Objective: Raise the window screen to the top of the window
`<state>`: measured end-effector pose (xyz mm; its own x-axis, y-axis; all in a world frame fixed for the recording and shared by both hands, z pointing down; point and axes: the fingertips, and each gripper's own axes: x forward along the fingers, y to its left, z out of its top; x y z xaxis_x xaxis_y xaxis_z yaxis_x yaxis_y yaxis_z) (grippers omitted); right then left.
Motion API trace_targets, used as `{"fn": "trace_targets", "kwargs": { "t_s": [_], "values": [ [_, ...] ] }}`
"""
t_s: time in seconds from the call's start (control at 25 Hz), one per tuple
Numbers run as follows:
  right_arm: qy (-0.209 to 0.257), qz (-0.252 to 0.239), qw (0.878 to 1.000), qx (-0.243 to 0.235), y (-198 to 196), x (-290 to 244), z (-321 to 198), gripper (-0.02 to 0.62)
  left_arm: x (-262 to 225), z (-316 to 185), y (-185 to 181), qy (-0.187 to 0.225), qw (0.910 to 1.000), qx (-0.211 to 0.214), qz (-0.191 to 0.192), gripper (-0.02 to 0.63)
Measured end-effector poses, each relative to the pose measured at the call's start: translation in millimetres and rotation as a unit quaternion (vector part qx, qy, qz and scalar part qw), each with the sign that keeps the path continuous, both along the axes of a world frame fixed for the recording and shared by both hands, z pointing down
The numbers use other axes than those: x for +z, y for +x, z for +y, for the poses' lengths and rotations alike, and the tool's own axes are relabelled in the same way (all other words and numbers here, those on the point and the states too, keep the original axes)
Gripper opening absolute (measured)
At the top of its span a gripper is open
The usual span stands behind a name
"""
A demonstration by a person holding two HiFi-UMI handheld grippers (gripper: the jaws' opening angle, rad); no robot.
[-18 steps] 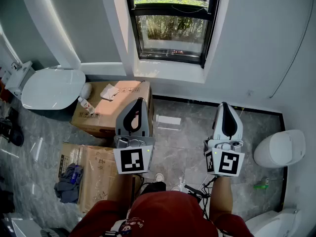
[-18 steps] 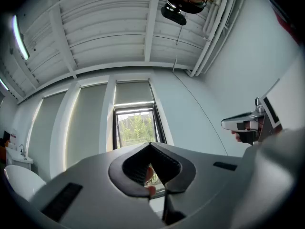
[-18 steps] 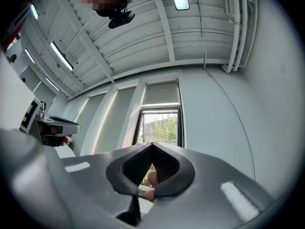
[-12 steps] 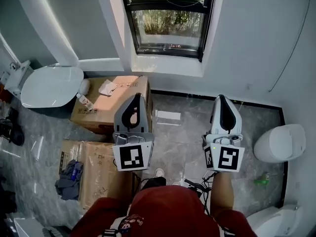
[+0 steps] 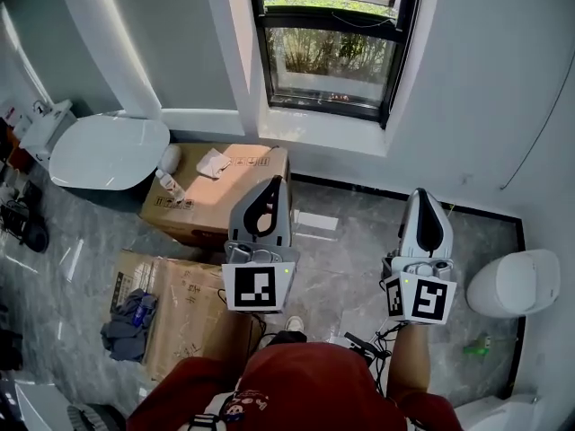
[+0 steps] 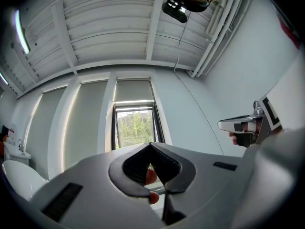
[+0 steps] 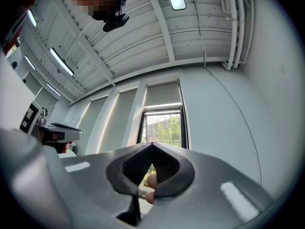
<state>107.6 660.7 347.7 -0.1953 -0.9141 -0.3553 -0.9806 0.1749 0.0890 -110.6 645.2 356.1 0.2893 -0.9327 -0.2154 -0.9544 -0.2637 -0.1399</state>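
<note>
Both of the 2 grippers are closed tight and hold nothing: the left gripper (image 5: 277,182) hangs over a cardboard box (image 5: 220,187), the right gripper (image 5: 420,194) over the floor (image 5: 346,241). The window screen (image 5: 331,57), seemingly the dimmer lower pane of the window (image 5: 406,52), lies well beyond and above both sets of fingers, untouched. Against the earlier frames, grippers and window sit slightly further right in the head view, with the gap between them unchanged.

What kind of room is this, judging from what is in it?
Probably a bathroom being fitted out, or a sanitary-ware store: one toilet at left, a second toilet at right, and cardboard boxes on the tiled floor.
</note>
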Motion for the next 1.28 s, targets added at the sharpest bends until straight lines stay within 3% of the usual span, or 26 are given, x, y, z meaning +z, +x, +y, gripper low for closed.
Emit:
{"fn": "trace_targets", "kwargs": {
  "t_s": [0.64,0.96,1.28],
  "values": [
    [-0.005,0.027,0.999,0.029,-58.0,7.4,-23.4,0.009,15.0,-36.6,-56.1,-0.01,0.9997,0.018,0.014,0.006],
    [-0.005,0.031,0.999,0.044,-56.8,11.4,-38.0,0.009,19.8,-56.4,-57.3,-0.01,0.9995,0.027,0.014,0.006],
    [-0.02,0.034,0.998,0.041,-49.5,26.3,-88.5,0.009,29.1,-102.6,-46.2,-0.014,0.9996,0.022,0.012,0.006]
  ]
}}
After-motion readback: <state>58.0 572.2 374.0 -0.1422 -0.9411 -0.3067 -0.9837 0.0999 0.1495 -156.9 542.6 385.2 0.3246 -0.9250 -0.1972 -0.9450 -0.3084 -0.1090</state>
